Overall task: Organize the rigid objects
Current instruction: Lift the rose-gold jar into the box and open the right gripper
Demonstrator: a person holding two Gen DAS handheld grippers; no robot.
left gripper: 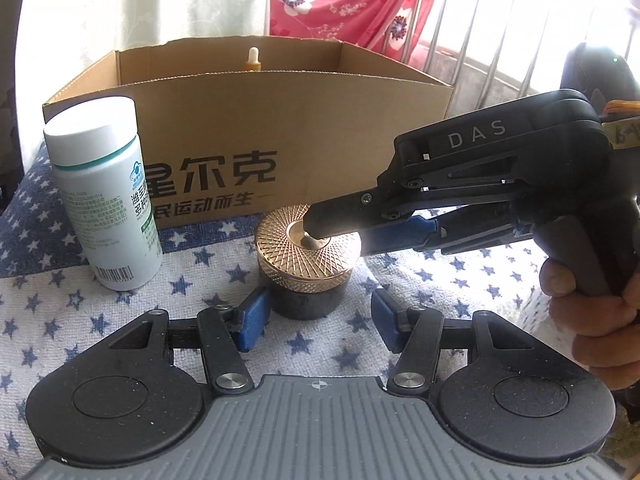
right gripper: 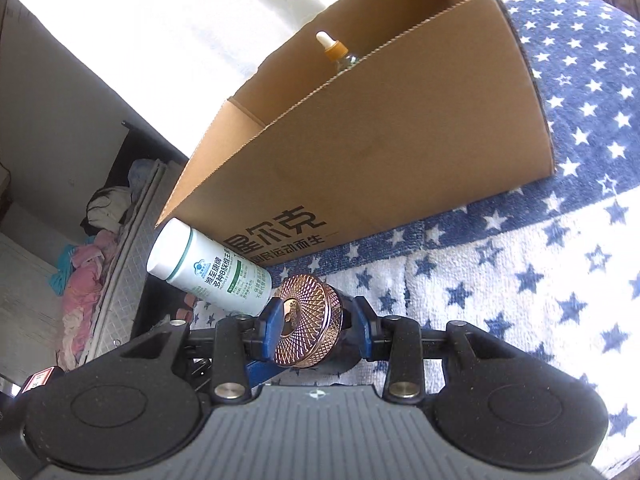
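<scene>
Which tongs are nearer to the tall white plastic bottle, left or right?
Left. The left tongs straddle the gold-lidded black jar, right of the white plastic bottle; the right tongs reach that jar from farther right.

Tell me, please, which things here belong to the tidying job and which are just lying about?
Job: gold-lidded jar, white pill bottle, dropper bottle, cardboard box.
Lying about: starred cloth, floral curtain, window bars, heap of clothes.
</scene>
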